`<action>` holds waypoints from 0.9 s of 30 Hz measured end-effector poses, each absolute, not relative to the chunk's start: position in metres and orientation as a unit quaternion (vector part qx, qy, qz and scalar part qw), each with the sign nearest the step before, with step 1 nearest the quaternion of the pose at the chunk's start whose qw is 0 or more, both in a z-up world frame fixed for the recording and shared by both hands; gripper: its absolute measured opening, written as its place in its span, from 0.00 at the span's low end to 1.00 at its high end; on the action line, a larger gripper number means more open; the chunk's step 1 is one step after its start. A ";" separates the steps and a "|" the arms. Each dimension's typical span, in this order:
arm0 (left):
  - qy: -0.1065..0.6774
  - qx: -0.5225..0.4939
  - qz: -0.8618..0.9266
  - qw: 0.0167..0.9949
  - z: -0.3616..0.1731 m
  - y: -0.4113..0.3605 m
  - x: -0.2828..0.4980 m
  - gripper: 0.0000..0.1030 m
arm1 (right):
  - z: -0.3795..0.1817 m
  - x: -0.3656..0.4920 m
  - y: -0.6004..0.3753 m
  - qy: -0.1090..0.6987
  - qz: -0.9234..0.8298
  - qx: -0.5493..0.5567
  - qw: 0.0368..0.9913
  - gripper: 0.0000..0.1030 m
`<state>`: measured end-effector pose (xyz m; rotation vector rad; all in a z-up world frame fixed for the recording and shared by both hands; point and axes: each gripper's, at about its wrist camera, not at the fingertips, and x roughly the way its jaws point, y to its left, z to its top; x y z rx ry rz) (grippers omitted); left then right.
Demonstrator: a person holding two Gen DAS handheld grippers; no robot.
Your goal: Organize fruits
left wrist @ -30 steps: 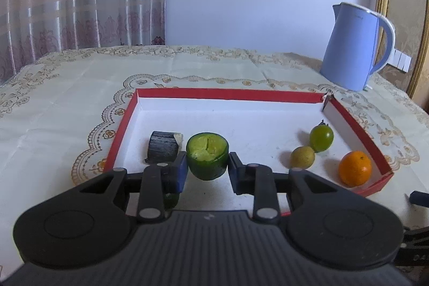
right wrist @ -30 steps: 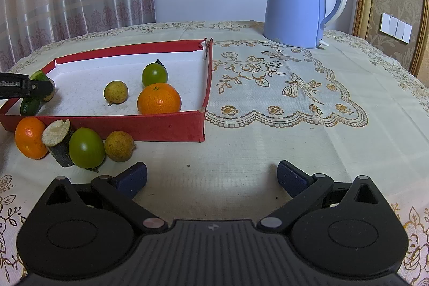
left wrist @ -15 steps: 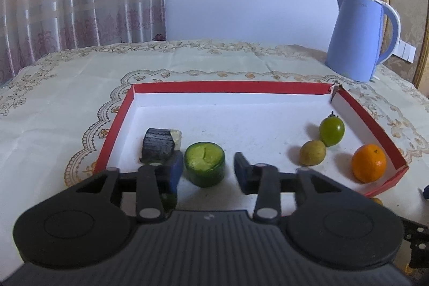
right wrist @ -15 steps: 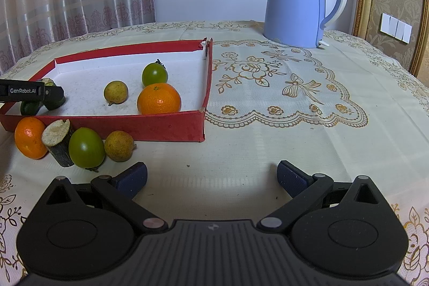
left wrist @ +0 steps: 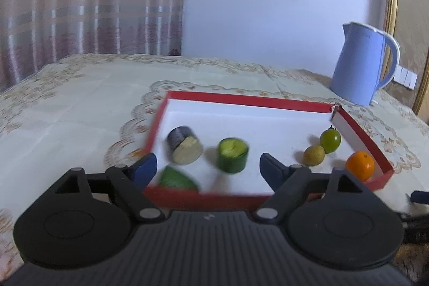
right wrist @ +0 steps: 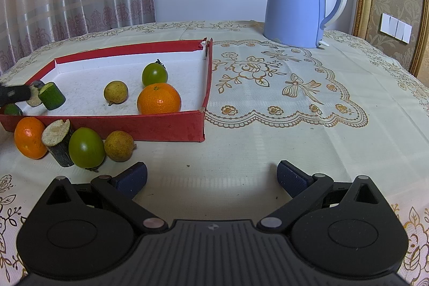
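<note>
A red tray holds a green cut cucumber piece, a dark cut piece, a green wedge, a yellow-brown fruit, a green tomato and an orange. My left gripper is open and empty, just in front of the cucumber piece. My right gripper is open and empty above the tablecloth. In front of the tray lie an orange, a dark cut piece, a green fruit and a yellow-brown fruit.
A blue kettle stands at the back right of the table. A cream embroidered tablecloth covers the table. Curtains hang behind on the left.
My left gripper has let go of the cucumber piece, opened wide and drawn back and up. The piece now stands in the tray. The right gripper has not moved.
</note>
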<state>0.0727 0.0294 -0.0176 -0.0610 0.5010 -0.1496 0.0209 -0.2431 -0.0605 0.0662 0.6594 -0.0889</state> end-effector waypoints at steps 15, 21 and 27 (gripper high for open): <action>0.299 -0.056 -0.056 0.951 -0.043 0.064 0.049 0.90 | -0.052 0.002 -0.235 0.275 -0.013 0.020 0.961 1.00; 0.313 -0.037 -0.050 0.948 -0.044 0.058 0.054 0.94 | -0.045 -0.005 -0.215 0.258 0.018 0.009 0.966 0.97; 0.319 -0.026 -0.053 0.946 -0.045 0.054 0.056 0.99 | -0.039 -0.004 -0.190 0.244 0.051 -0.034 0.968 0.68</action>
